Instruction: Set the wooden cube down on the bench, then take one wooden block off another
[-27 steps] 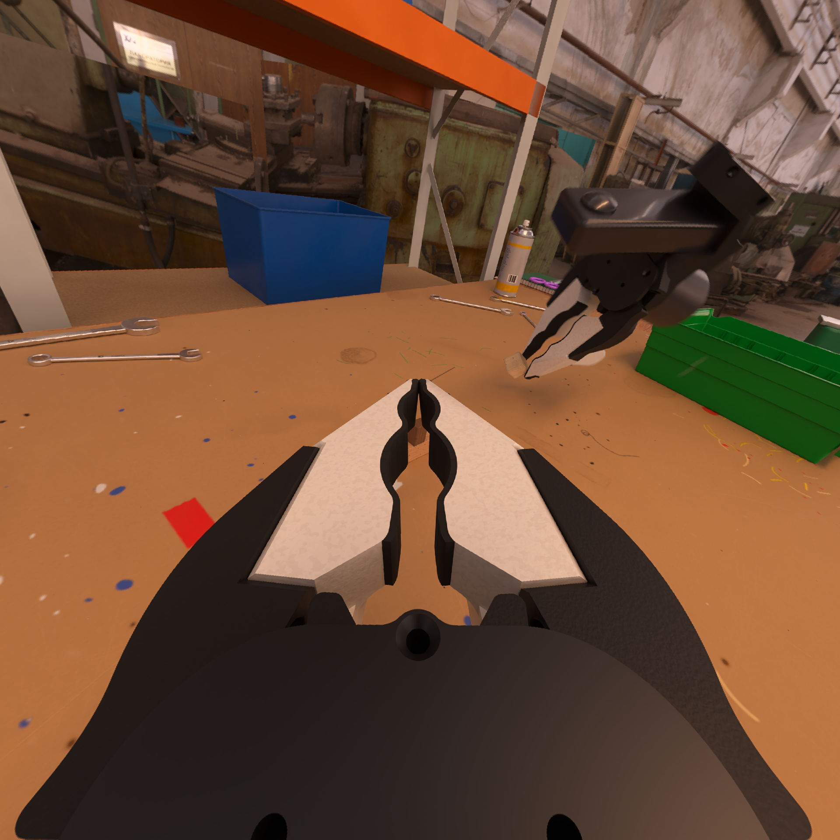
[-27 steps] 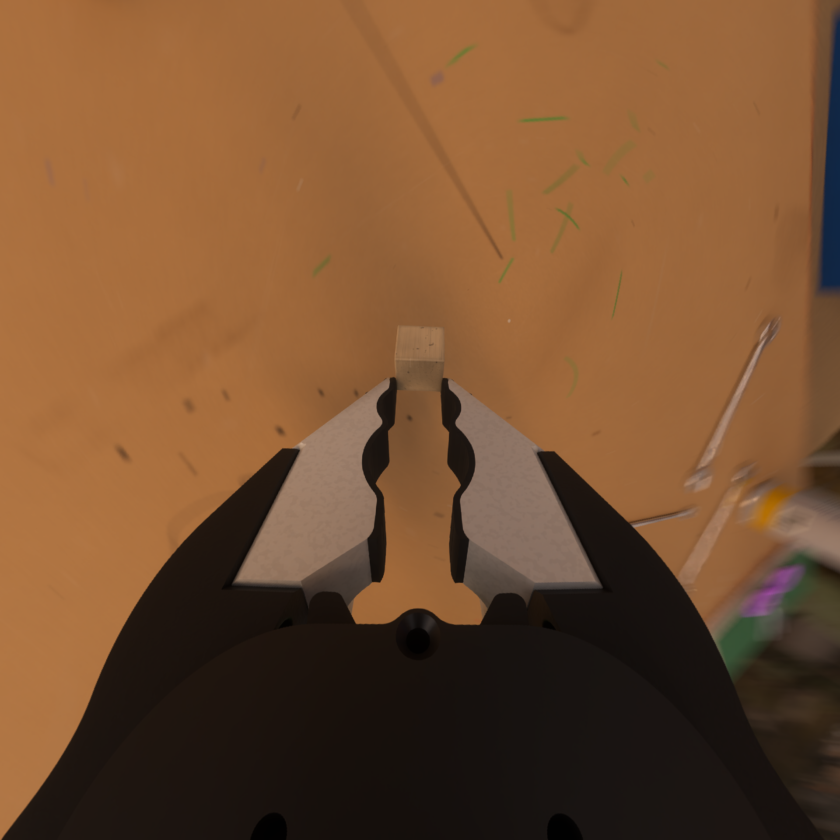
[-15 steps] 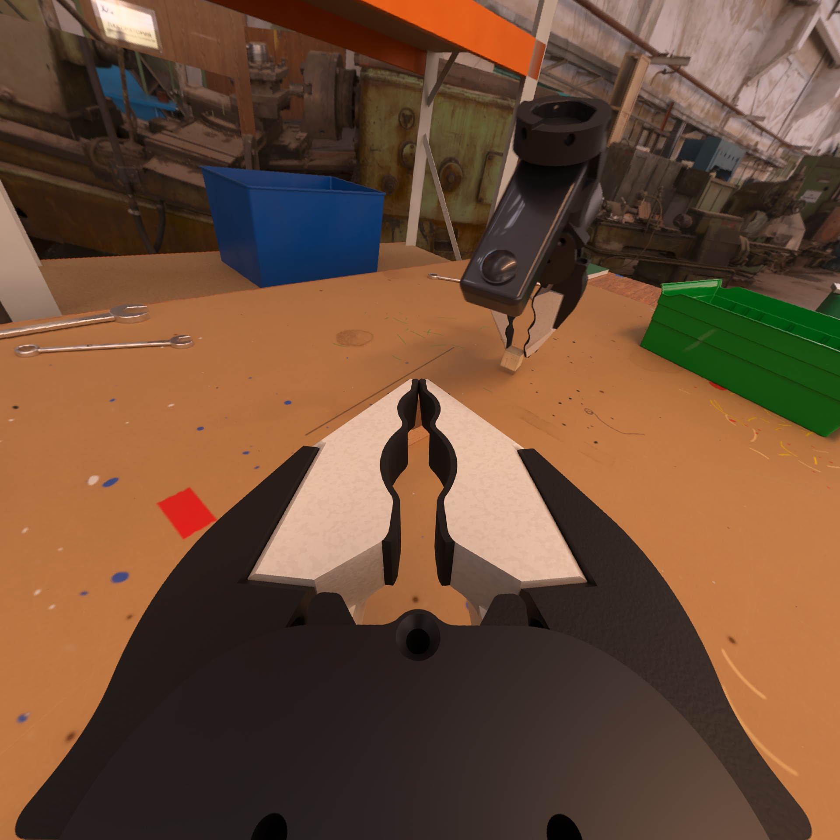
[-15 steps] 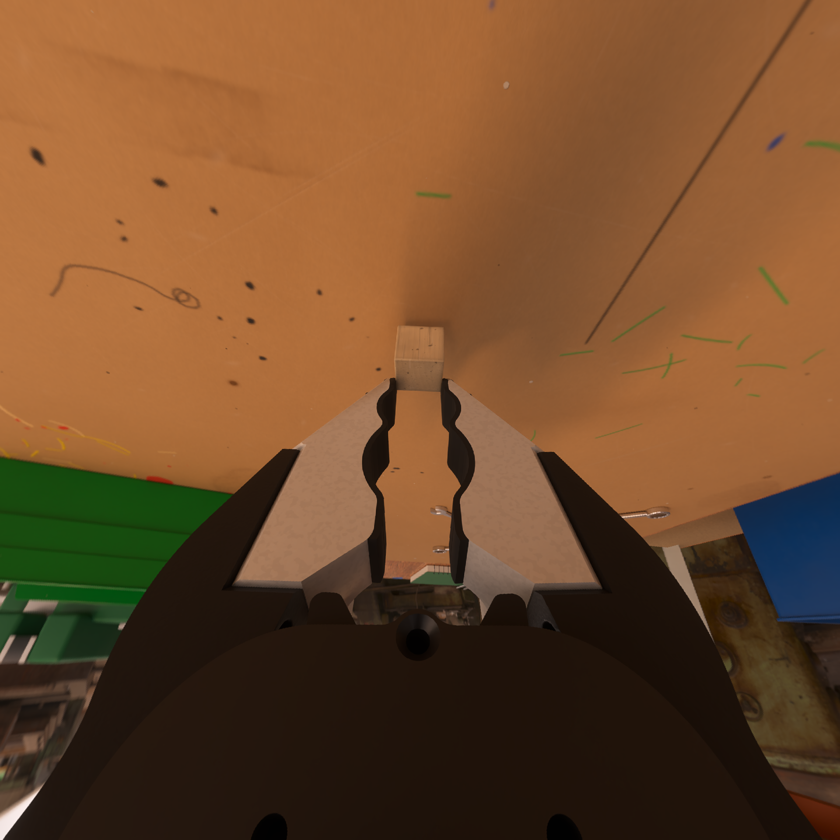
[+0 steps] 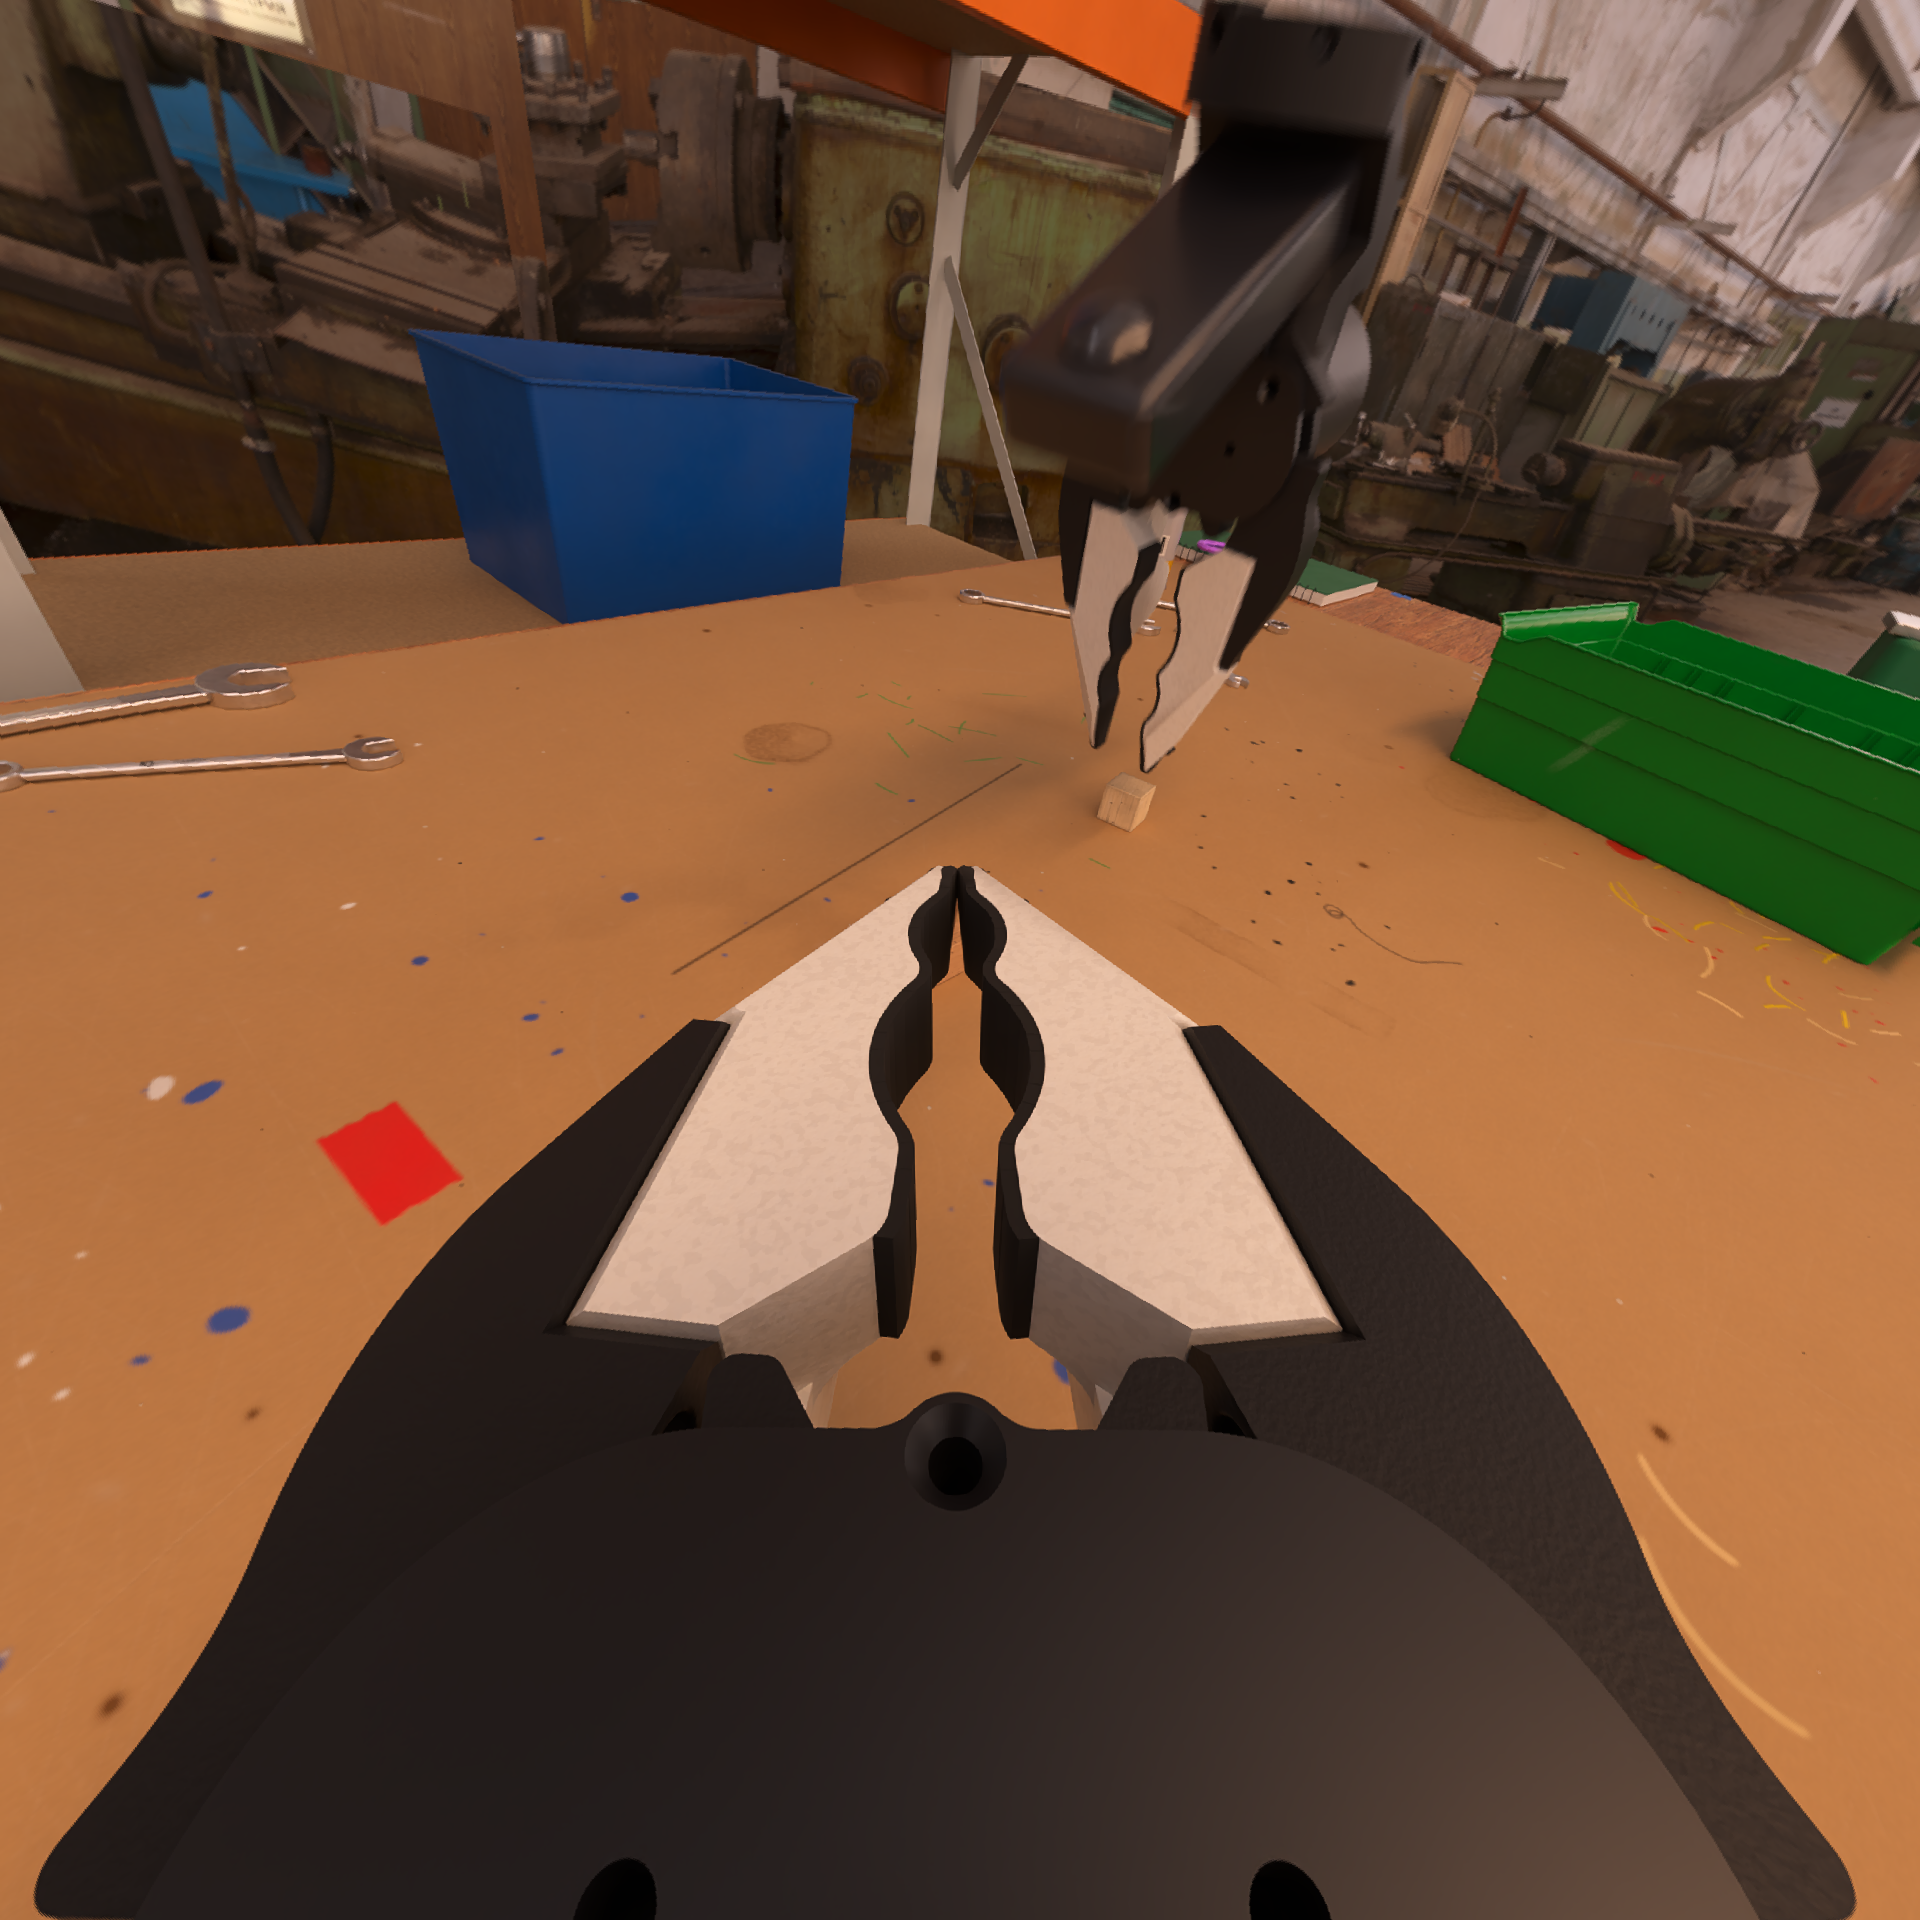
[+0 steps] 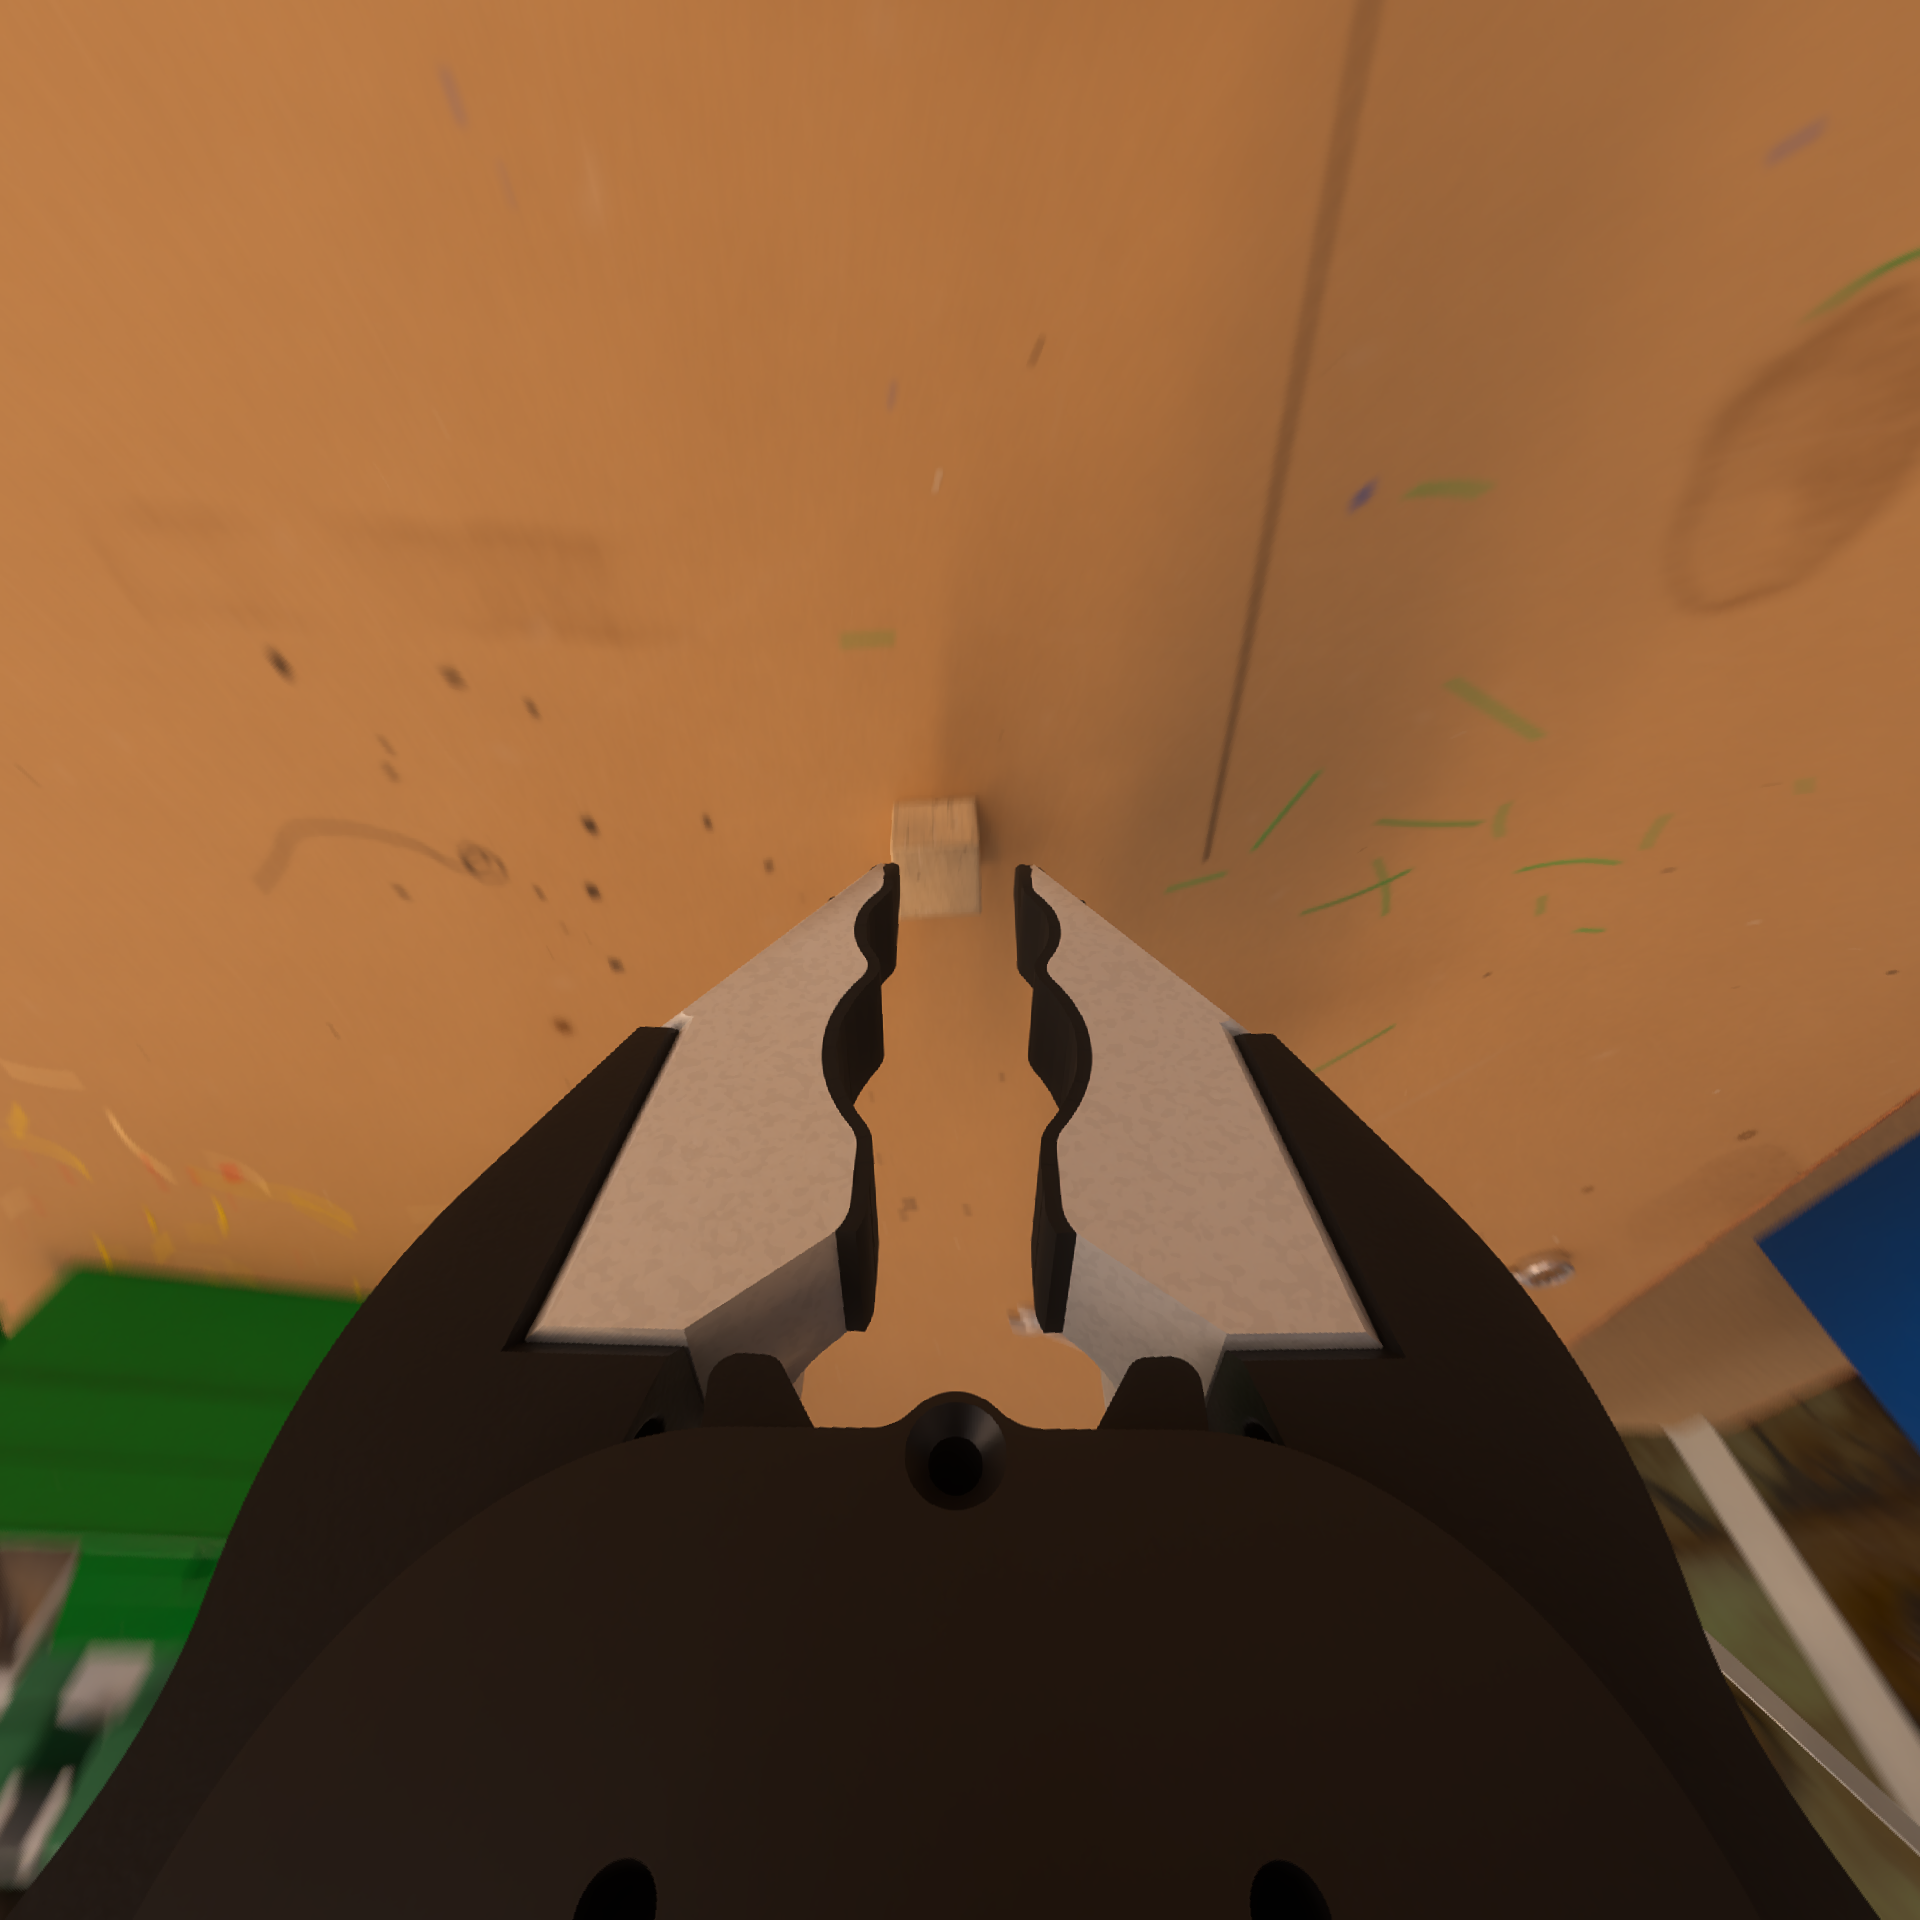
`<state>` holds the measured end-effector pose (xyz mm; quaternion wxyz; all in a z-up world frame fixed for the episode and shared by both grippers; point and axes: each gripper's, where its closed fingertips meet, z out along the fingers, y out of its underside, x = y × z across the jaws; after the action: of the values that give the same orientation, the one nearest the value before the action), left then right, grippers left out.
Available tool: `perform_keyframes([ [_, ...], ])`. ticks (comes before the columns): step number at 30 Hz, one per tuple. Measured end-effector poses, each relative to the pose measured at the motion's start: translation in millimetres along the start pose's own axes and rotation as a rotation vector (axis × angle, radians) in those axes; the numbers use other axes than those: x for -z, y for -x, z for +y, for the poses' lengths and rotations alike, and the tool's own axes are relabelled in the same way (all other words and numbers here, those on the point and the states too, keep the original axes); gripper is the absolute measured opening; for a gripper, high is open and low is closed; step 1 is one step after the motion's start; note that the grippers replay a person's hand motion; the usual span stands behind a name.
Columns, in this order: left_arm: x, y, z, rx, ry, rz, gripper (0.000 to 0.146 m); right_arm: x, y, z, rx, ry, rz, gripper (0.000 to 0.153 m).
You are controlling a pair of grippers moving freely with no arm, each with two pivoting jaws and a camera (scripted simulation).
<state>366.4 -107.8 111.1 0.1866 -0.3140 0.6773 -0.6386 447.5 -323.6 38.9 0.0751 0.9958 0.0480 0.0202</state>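
Note:
A small pale wooden cube [image 5: 1125, 803] rests on the brown bench [image 5: 1039, 1039] by itself. My right gripper [image 5: 1127, 750] hangs just above it, pointing down, open and empty. In the right wrist view the cube [image 6: 935, 854] lies just beyond the spread fingertips of the right gripper [image 6: 956, 878], apart from both. My left gripper [image 5: 957, 876] is shut and empty, low over the bench, a short way in front of the cube. No stacked wooden blocks show in either view.
A blue bin [image 5: 644, 468] stands at the back left, a green bin [image 5: 1704, 769] at the right. Two spanners [image 5: 197, 764] lie at the left, another [image 5: 1013, 603] behind the right gripper. A red patch [image 5: 390, 1158] marks the bench. White shelf posts [image 5: 935, 312] rise behind.
My right gripper has opened and let go of the wooden cube, which now sits on the bench, and has lifted slightly above it. My left gripper stays shut.

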Motion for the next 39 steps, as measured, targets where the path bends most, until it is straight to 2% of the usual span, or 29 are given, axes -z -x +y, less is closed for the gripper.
perform_keyframes([
  [4, 0, -1, 0, 0.0, 0.001, 0.003, 0.0, 44, -11, -35, -0.129, -0.332, 0.085, 0.025],
  [8, -1, -3, 1, -0.009, 0.007, 0.007, 0.0, 70, -10, -64, -0.168, -0.503, 0.134, 0.025],
  [11, -1, -3, 2, -0.018, 0.01, 0.004, 0.0, 68, -2, -90, -0.148, -0.549, 0.144, 0.026],
  [17, 0, -1, 2, -0.033, 0.01, -0.006, 0.0, 40, 14, -135, -0.114, -0.565, 0.13, 0.028],
  [24, -1, -3, 2, -0.04, 0.015, 0.001, 0.0, 16, 12, -153, -0.126, -0.55, 0.118, 0.025],
  [28, -1, -3, 2, -0.037, 0.013, 0.003, 0.0, 12, 9, -154, -0.129, -0.558, 0.121, 0.009],
  [31, -1, -4, 2, -0.034, 0.014, 0.005, 0.0, 16, 5, -143, -0.121, -0.553, 0.132, 0.009],
  [35, -1, -4, 2, -0.034, 0.015, 0.007, 0.0, 23, -3, -100, -0.126, -0.508, 0.136, 0.009],
  [39, -2, -5, 2, -0.036, 0.017, 0.01, 0.0, 16, -10, -50, -0.198, -0.483, 0.106, 0.009],
])
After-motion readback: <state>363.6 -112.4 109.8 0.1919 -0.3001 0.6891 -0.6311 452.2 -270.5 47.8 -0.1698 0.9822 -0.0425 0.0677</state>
